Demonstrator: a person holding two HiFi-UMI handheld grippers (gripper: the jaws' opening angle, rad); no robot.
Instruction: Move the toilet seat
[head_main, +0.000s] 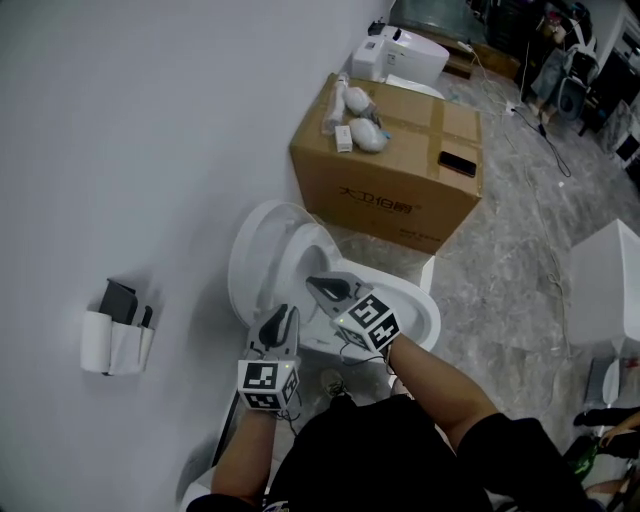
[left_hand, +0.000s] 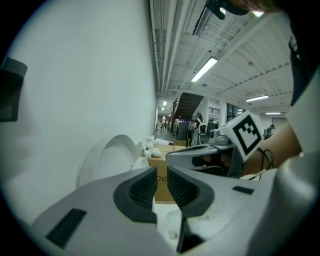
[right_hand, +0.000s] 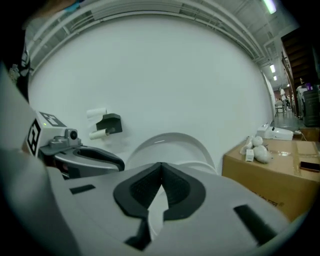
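Fingers of our right gripper (right_hand: 161, 167) are pressing together on nothing; those of our left gripper (left_hand: 161, 182) are standing slightly apart, empty. Toilet seat (head_main: 275, 250) is leaning upright against the wall (head_main: 150, 150), behind both grippers.

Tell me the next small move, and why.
Probably open the right gripper and reach for the toilet seat: that gripper is shut on nothing, the left gripper stands slightly open and empty, and the seat leans raised against the wall, gripped by neither.

The cardboard box (head_main: 400, 185) carries printed Chinese characters, too small to read.
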